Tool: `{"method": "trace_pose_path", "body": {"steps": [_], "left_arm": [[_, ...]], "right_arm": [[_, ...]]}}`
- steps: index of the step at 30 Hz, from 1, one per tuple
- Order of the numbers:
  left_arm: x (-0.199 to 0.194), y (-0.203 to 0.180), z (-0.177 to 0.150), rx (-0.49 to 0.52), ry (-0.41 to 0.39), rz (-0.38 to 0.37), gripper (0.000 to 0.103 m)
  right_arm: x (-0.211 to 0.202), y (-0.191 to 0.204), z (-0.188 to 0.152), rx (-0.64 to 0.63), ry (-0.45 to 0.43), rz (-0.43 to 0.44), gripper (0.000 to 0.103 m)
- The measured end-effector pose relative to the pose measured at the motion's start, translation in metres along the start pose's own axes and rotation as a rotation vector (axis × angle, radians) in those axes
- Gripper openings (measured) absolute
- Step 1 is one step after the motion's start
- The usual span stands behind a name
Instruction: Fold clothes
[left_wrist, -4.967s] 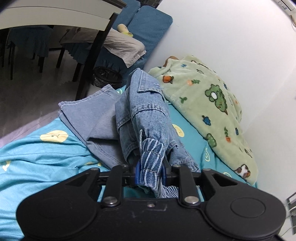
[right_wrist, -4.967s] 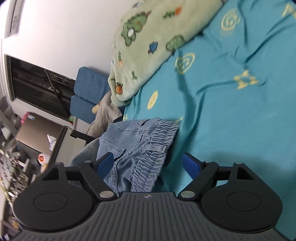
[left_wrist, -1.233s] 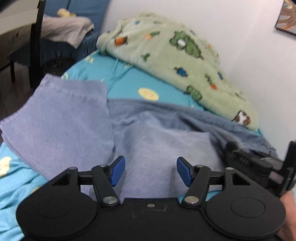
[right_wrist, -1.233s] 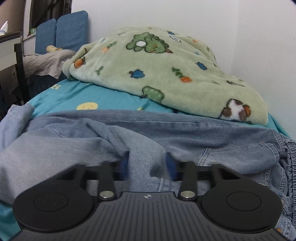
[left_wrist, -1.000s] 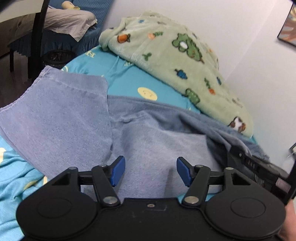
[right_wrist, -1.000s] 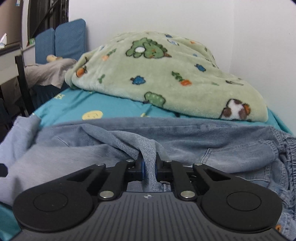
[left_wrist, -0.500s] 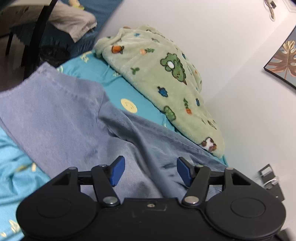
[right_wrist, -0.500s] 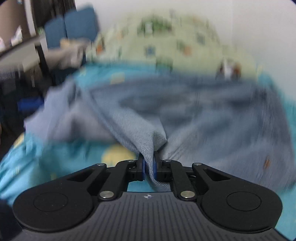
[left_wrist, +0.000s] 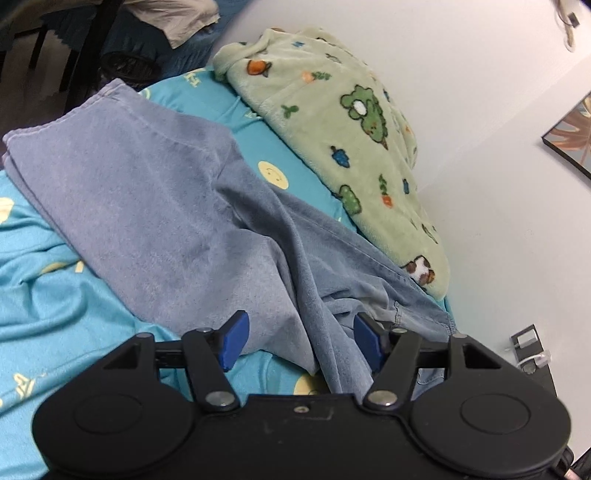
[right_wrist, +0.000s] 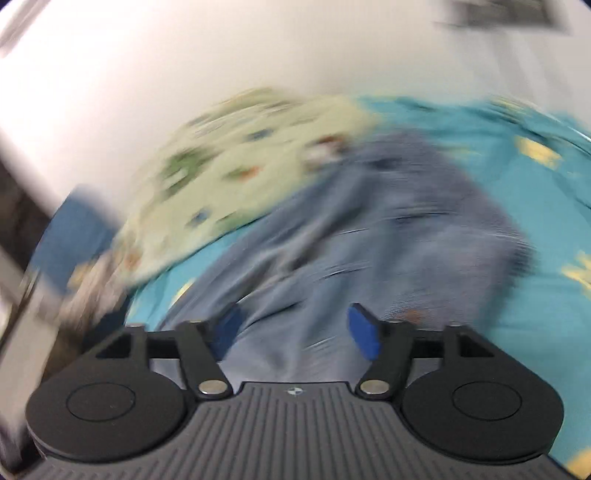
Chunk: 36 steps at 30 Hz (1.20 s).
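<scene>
Both grippers, left (left_wrist: 300, 341) and right (right_wrist: 295, 334), gape empty over rumpled denim jeans (left_wrist: 155, 206); no tidy fold is visible yet.

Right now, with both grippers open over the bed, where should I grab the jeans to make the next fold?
I'd take the jeans by the hem of the leg end, which lies flat with its edge exposed at the bed's edge. Bring the left gripper in from beyond that hem, low along the sheet, so one finger can slide under the edge. The bunched middle would fold unevenly.
</scene>
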<state>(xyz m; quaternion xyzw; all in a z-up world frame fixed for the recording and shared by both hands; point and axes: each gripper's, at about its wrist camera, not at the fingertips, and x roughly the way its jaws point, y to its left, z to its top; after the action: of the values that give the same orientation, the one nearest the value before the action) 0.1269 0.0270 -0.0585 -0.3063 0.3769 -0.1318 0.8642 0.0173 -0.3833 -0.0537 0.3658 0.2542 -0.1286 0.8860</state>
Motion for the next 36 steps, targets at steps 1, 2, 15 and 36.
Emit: {"method": "trace_pose_path", "body": {"steps": [1, 2, 15, 36], "left_arm": [[0.001, 0.000, 0.000, -0.004, 0.001, 0.004, 0.060], [0.002, 0.000, 0.000, -0.009, 0.004, 0.005, 0.060], [0.024, -0.001, 0.007, 0.003, -0.024, 0.059, 0.060], [0.005, 0.008, 0.014, -0.071, -0.070, 0.059, 0.060]], "right_arm": [[0.002, -0.005, 0.008, 0.002, -0.005, -0.043, 0.074], [0.004, -0.011, 0.016, 0.004, -0.010, -0.085, 0.074], [0.085, -0.115, 0.047, 0.462, 0.177, -0.270, 0.065], [0.078, -0.144, 0.078, 0.287, -0.010, -0.460, 0.030]]}}
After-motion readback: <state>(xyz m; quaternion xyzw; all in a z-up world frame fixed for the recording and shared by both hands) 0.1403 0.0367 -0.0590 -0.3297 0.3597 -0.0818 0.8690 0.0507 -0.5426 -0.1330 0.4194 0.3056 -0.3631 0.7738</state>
